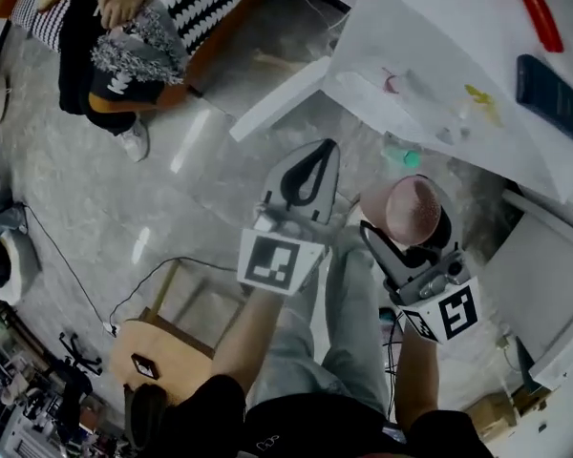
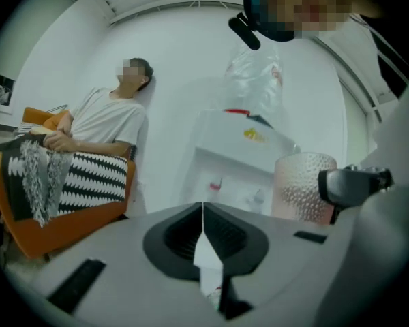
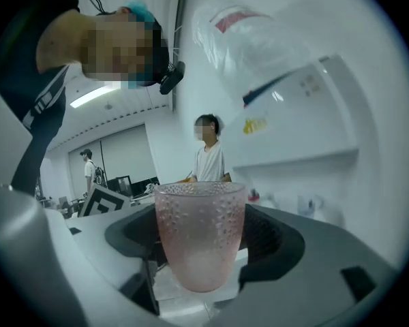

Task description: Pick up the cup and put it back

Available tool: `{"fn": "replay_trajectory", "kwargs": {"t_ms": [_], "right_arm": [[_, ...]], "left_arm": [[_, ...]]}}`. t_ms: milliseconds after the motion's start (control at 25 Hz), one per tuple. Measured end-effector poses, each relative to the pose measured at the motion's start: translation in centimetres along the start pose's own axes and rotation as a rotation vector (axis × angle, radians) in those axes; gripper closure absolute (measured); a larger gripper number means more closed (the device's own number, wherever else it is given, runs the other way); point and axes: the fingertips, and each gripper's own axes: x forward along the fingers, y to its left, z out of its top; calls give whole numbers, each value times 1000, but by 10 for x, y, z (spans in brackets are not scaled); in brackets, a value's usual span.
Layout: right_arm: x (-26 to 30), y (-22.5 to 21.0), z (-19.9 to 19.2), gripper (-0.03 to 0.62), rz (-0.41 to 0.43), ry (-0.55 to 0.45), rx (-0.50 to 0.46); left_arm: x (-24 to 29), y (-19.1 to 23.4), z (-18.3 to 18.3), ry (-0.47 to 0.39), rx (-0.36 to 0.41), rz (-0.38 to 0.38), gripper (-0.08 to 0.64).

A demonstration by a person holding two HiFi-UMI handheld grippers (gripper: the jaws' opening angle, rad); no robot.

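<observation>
Head view: right tool [image 1: 408,232] clasps cup [image 1: 412,204] near the table [image 1: 415,27] edge; left tool [image 1: 311,158] pinched together, empty

Grey left gripper [image 1: 323,151], right gripper [image 1: 407,227], black shirt [image 1: 267,429]

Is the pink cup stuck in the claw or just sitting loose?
In the claw: the right gripper presses its jaws on both sides of the pink cup, holding it upright off the table.
</observation>
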Motion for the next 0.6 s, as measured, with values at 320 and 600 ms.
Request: {"fn": "replay_trajectory", "kwargs": {"t_ms": [320,600], "right_arm": [[42,-46,-190,212,96,72,-17],[60,-104,-281,212,24,55,-87]], "left_arm": [[68,50,-179,-12,45,-5,546],[101,73,-275,22,115,-74,546]]}}
